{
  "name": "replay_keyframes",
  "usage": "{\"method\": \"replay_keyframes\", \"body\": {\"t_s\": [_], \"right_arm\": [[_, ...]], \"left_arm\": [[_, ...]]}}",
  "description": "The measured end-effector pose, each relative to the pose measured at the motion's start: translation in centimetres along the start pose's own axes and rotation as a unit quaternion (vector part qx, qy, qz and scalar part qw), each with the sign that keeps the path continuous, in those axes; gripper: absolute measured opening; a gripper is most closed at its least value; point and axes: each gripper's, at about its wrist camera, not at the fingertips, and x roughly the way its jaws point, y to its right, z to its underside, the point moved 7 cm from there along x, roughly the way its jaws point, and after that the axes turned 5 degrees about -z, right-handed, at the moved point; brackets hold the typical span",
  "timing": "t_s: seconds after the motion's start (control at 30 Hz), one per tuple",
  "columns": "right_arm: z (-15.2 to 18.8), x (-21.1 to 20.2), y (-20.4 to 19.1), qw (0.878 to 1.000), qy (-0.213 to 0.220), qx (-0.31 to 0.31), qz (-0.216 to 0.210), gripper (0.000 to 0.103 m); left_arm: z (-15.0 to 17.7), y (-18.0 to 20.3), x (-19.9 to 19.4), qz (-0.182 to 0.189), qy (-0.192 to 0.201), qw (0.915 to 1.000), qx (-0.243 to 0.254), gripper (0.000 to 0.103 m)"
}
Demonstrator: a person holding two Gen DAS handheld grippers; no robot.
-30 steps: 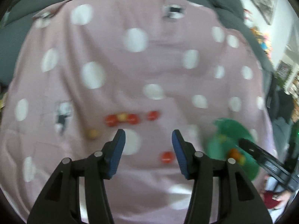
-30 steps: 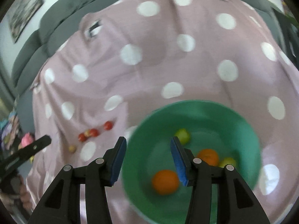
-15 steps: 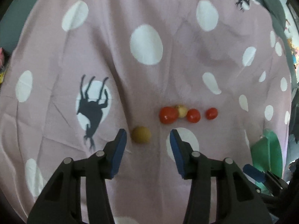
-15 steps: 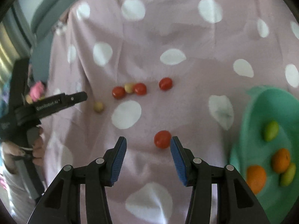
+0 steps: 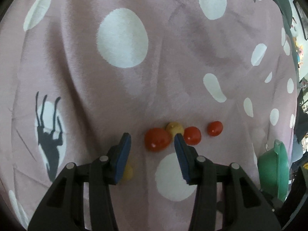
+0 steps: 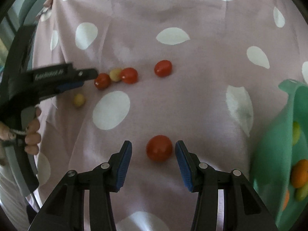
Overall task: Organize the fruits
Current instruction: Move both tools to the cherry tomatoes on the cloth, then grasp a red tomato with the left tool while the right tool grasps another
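On the pink dotted cloth [image 5: 173, 57] lies a row of small fruit. My left gripper [image 5: 152, 146] is open around the leftmost red tomato [image 5: 157, 142], and its pads do not touch it. Beside that tomato lie a yellow fruit [image 5: 174, 129] and two more red tomatoes [image 5: 192, 135] [image 5: 215, 128]. Another yellow fruit [image 5: 128, 172] is half hidden behind the left finger. My right gripper [image 6: 153, 154] straddles a lone red tomato [image 6: 159, 150]. Its jaws are closing, with a gap left on each side.
A green bowl [image 6: 273, 144] holding oranges [image 6: 300, 173] and green fruit [image 6: 296, 132] sits at the right edge. In the right wrist view the left gripper [image 6: 84, 78] and a person's hand [image 6: 32, 132] reach in from the left. A grey sofa edge [image 5: 283, 3] lies beyond the cloth.
Both grippers sank closer to the cloth. The left shifted from the yellow fruit to the leftmost red tomato. The right closed in on the lone tomato, which now lies between its jaws.
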Motion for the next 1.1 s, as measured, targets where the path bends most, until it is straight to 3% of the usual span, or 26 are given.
{"method": "replay_keyframes", "body": {"t_s": [0.3,0.4,0.57,0.77,0.97,1.1], "right_arm": [[-0.1,-0.2,-0.2,1.0,0.011,-0.015,0.021,0.033],[0.0,-0.2,-0.1,1.0,0.014,-0.015,0.022,0.029],[-0.2,-0.5,0.1,1.0,0.016,-0.011,0.02,0.029],[-0.5,-1.0,0.3,1.0,0.023,-0.007,0.009,0.029],[-0.8,-2.6,0.3,0.999,0.04,-0.006,0.007,0.029],[-0.9,-3.6,0.3,0.999,0.051,-0.005,0.009,0.029]], "left_arm": [[0.2,0.6,1.9,-0.009,-0.018,0.9998,0.007,0.04],[0.3,0.5,2.0,-0.001,-0.017,0.9999,-0.002,0.032],[0.6,0.4,1.9,-0.006,-0.014,0.9999,-0.006,0.03],[1.0,-0.2,-1.2,-0.006,0.01,0.9998,-0.018,0.03],[1.7,-0.3,-4.3,-0.038,0.038,0.9985,0.002,0.03],[2.5,0.0,-5.9,-0.038,0.045,0.9982,0.008,0.03]]}}
